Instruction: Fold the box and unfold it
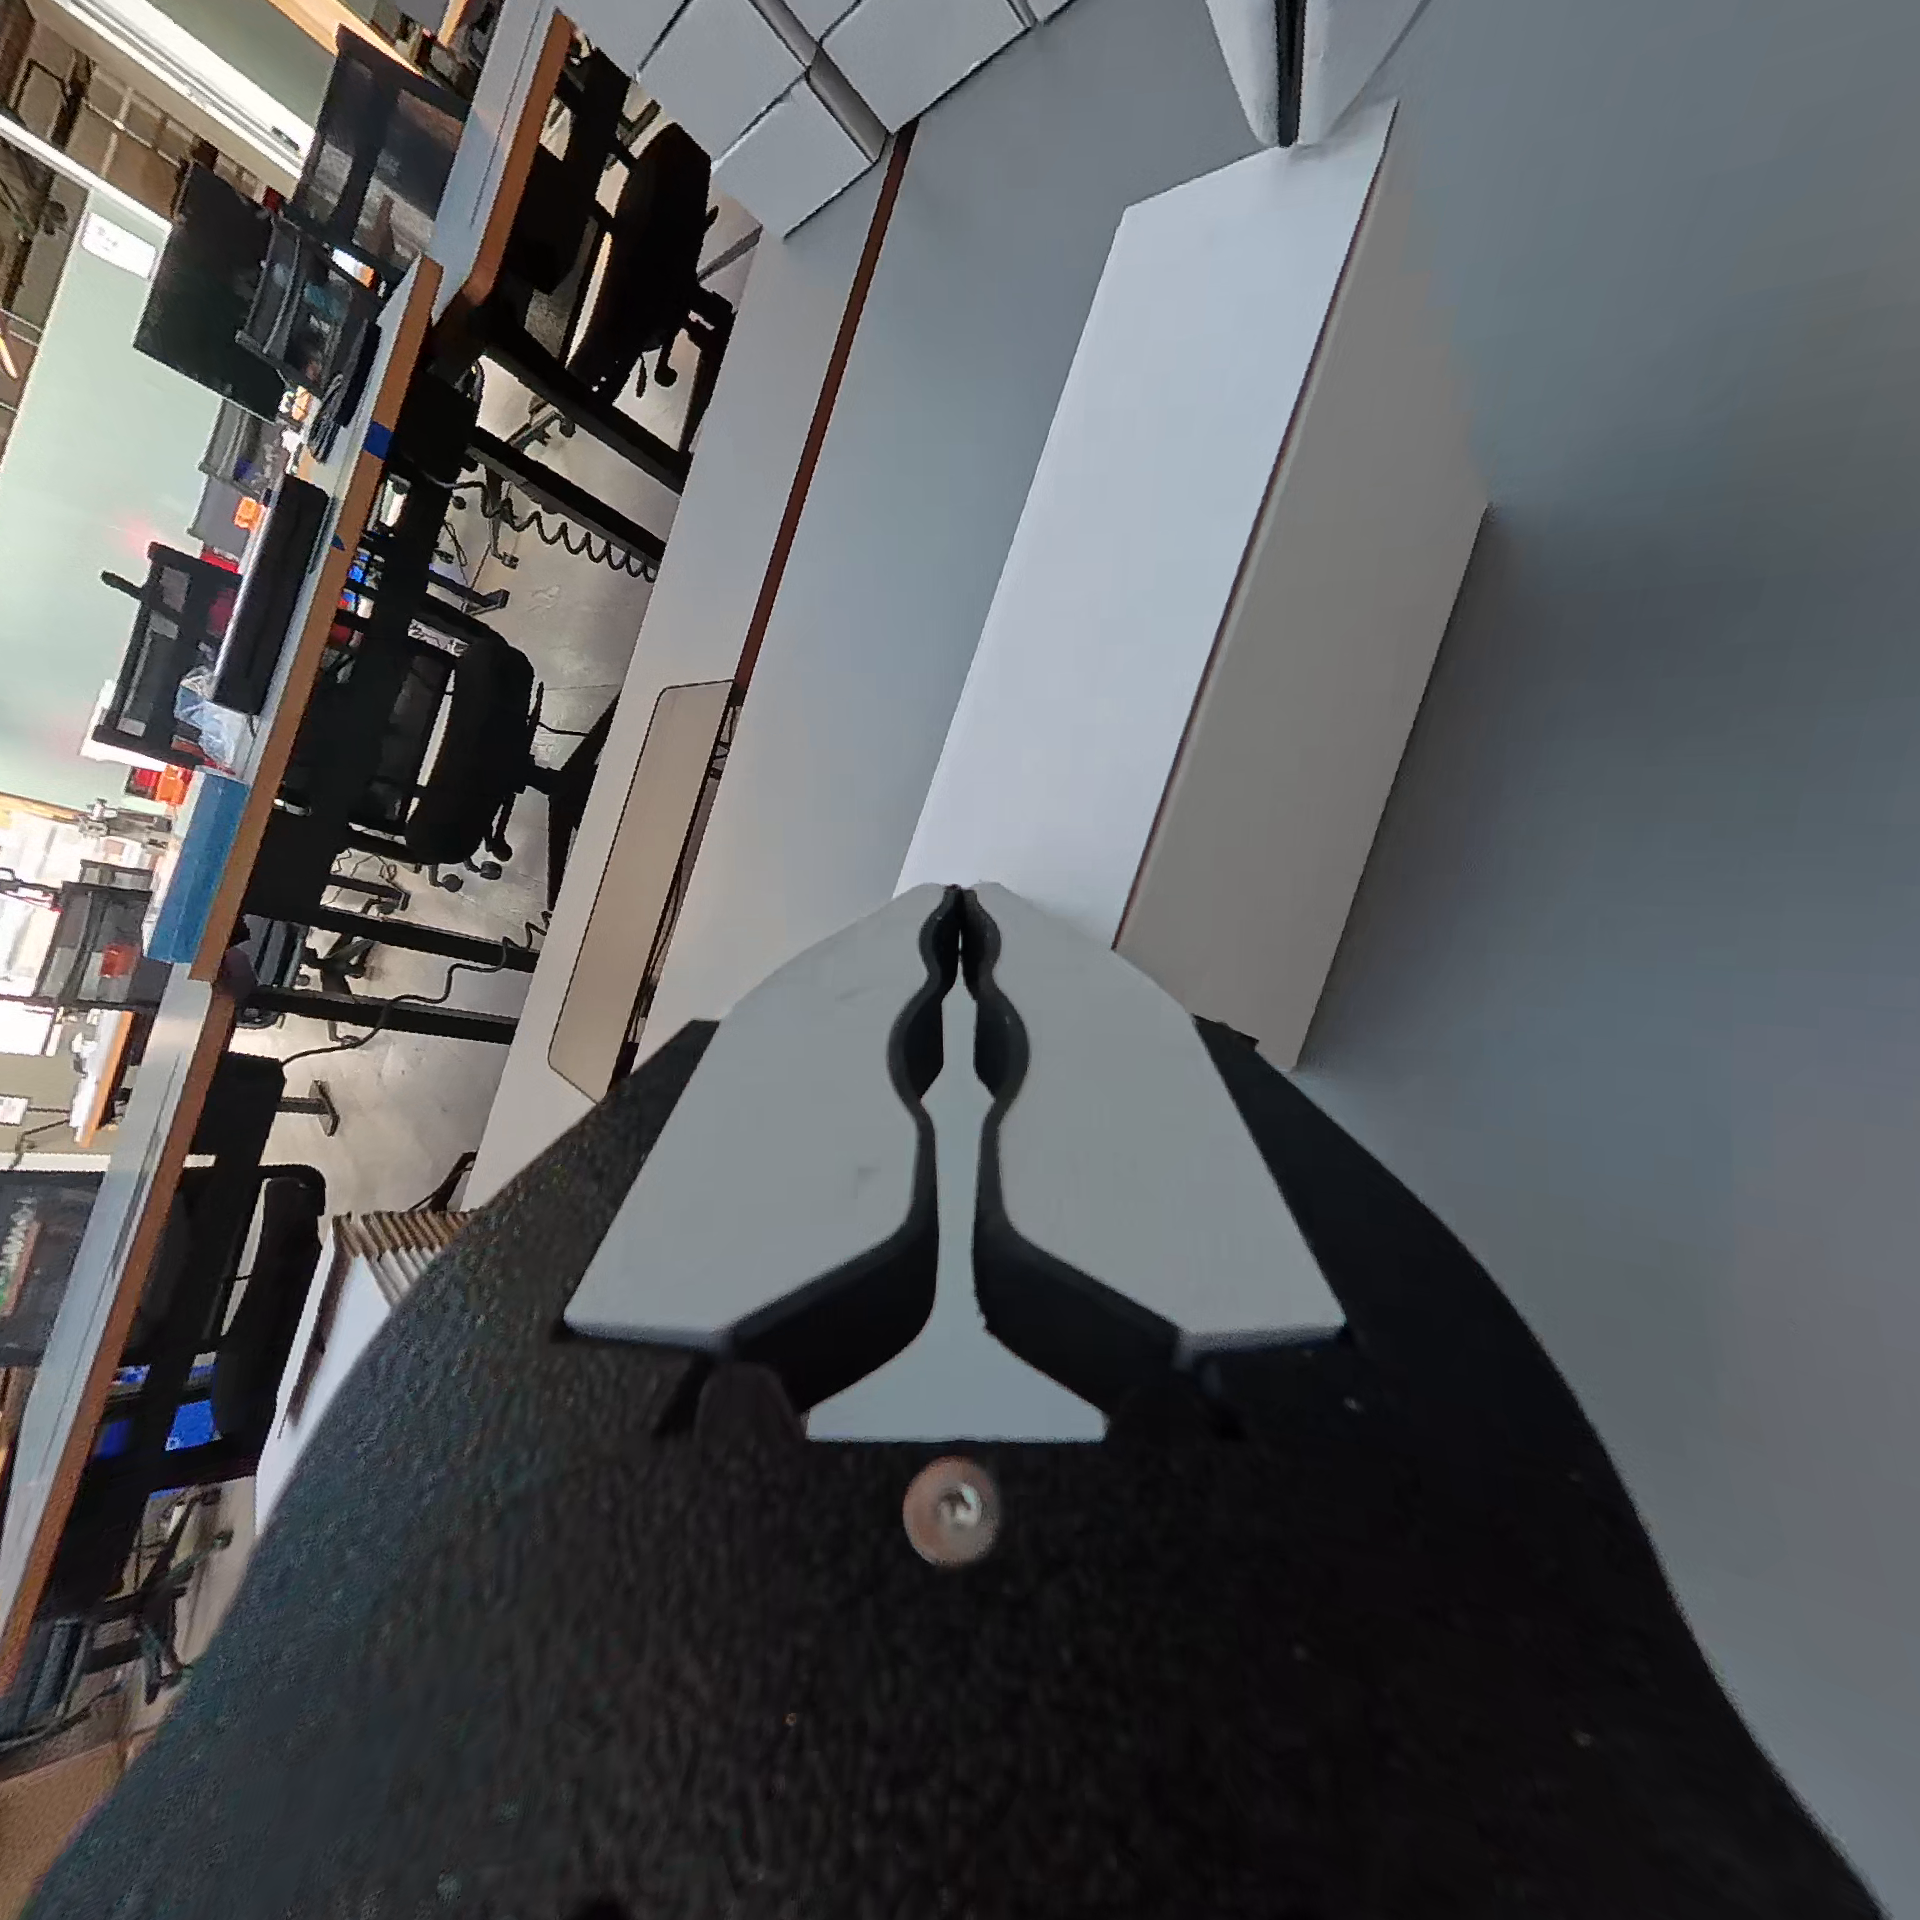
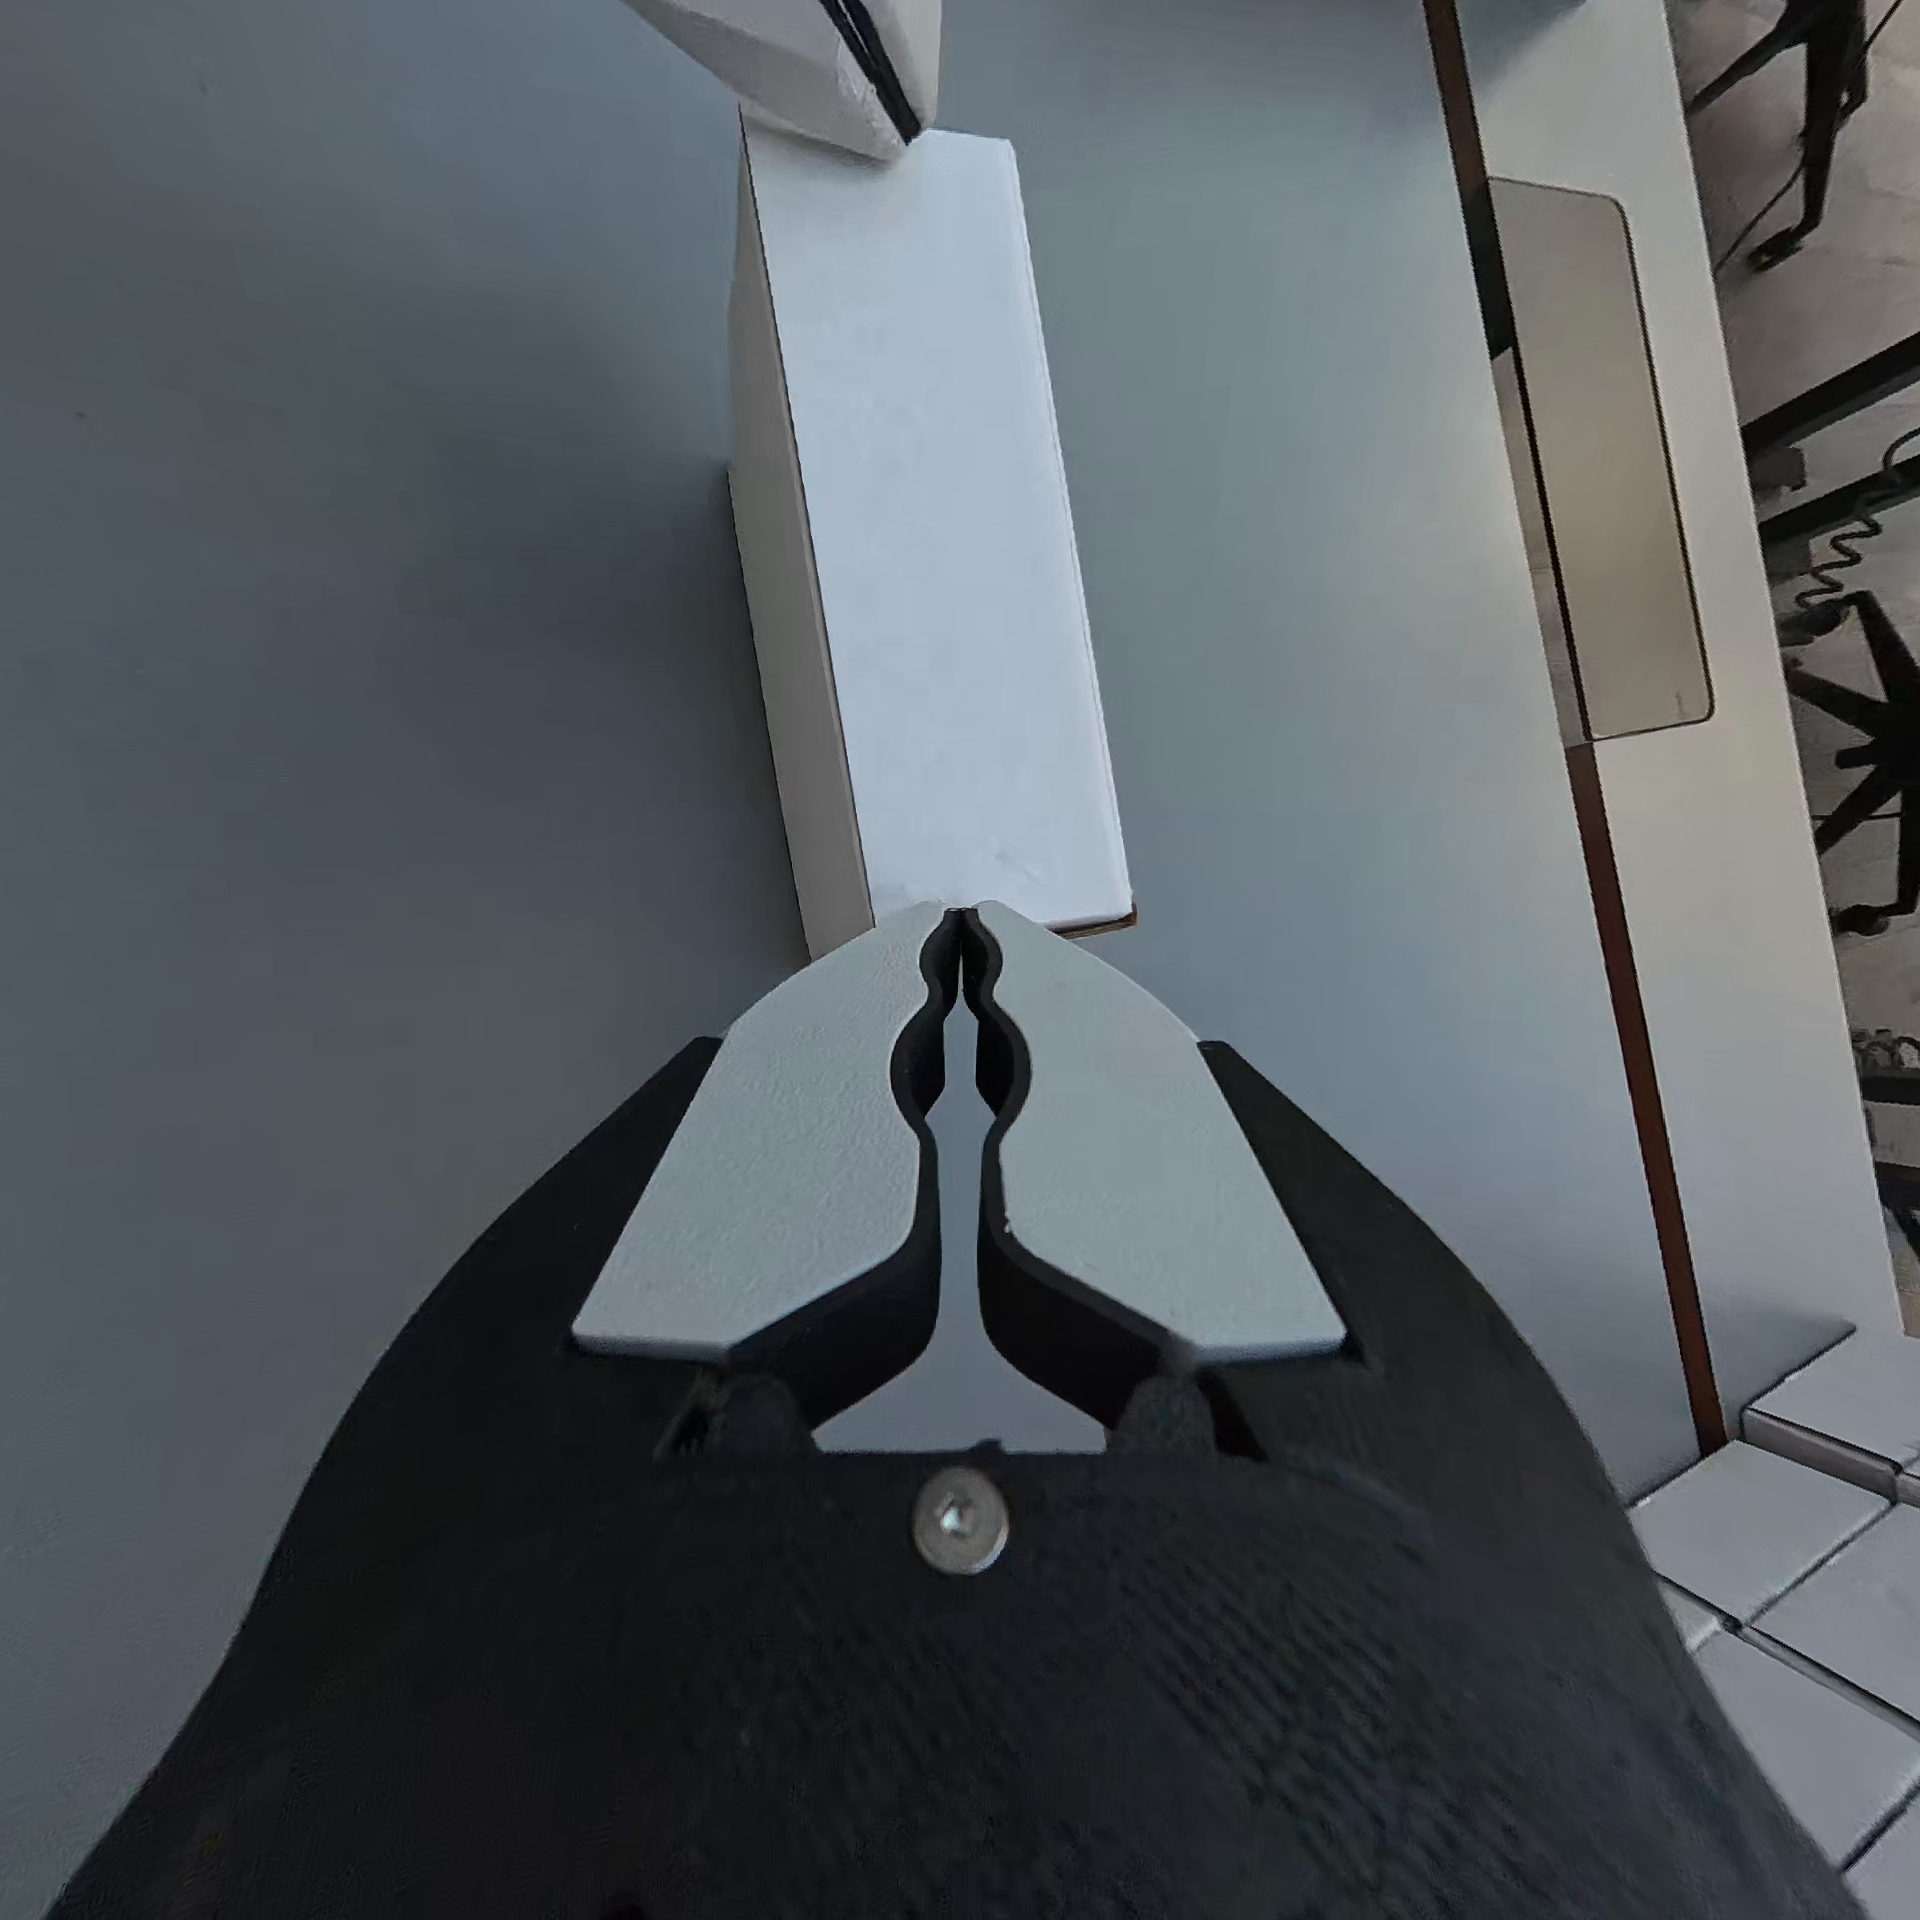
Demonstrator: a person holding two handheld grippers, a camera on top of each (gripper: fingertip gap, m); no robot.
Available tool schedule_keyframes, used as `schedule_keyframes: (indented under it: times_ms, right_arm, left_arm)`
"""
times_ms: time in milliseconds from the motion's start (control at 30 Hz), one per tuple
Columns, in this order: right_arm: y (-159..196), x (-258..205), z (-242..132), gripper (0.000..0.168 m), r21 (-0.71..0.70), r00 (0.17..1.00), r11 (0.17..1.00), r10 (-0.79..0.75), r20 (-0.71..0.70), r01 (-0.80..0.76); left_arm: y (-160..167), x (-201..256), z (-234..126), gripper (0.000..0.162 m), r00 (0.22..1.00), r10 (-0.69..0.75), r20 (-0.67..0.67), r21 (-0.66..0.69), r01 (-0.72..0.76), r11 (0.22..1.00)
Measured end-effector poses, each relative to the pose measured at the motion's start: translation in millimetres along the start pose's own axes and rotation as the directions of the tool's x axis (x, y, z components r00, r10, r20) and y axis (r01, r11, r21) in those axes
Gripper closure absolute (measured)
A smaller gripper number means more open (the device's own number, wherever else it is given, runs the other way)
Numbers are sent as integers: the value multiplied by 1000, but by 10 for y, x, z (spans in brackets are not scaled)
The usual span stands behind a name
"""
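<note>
The long white box (image 1: 1226, 561) lies closed on the gray table (image 1: 1683, 727), between both grippers. The left gripper (image 1: 958, 902) and the right gripper (image 2: 960, 921) each have their tips pressed together, holding nothing. Each one hides the box end nearest it. The box shows no writing.

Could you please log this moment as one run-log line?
box: folded shut, flat on table | left gripper: jaws shut, empty, at one end | right gripper: jaws shut, empty, at opposite end
</note>
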State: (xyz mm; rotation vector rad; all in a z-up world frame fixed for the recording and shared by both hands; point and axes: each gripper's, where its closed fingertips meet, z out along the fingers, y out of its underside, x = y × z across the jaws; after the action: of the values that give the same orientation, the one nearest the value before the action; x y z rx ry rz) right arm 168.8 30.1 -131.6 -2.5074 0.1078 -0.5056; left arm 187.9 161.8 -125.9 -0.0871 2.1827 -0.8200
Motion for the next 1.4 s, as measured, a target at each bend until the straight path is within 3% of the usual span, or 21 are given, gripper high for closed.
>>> schedule_keyframes:
  times_ms: [33,67,133,167,233,333,433,533,667,867,1033,1167,1267,1400]
  right_arm:
    - [-26,52,-26,167,2,1000,1000,15,4,-15]
    - [-90,129,-60,148,26,999,999,33,-4,-33]
    - [-266,194,-105,128,73,996,994,74,54,-78]
    - [-375,199,-98,117,89,991,991,88,98,-97]
    - [-566,163,-18,111,85,976,991,88,200,-107]
    - [-652,78,241,102,-48,942,996,82,324,-70]
    - [-641,16,477,95,-163,928,987,59,369,2]
    - [-597,-74,557,106,-220,911,974,40,410,56]
    - [-570,-84,615,110,-213,919,976,38,392,51]
    - [-551,-295,461,111,-154,935,976,-94,341,154]
    - [-544,-665,-354,111,70,944,944,-327,49,324]
    - [-207,-932,-1377,111,138,850,865,-424,-313,482]
    - [228,-1081,-2165,111,83,701,815,-436,-564,574]
    - [1108,-1216,-2927,111,-148,520,827,-469,-714,543]
  left_arm:
    - [4,-78,-50,162,997,-49,63,18,48,999]
    - [9,-193,-122,155,981,-127,147,50,121,991]
    - [9,-324,-295,141,918,-341,202,152,315,937]
    - [10,-346,-373,134,878,-440,185,197,406,892]
    - [47,-348,-485,122,795,-589,145,234,551,801]
    - [60,-277,-569,110,689,-720,81,279,678,680]
    - [50,-96,-558,103,633,-774,-8,286,743,605]
    - [150,106,-516,100,660,-751,-17,224,735,640]
    - [270,229,-483,100,701,-713,17,152,703,695]
    - [248,204,-472,104,670,-742,23,190,725,662]
    - [122,160,-569,108,644,-765,-7,253,741,621]
    - [-18,221,-545,107,674,-738,-27,246,720,648]
    - [-166,319,-452,107,697,-715,-52,241,704,668]
    - [-373,515,-287,106,727,-679,-100,207,683,701]
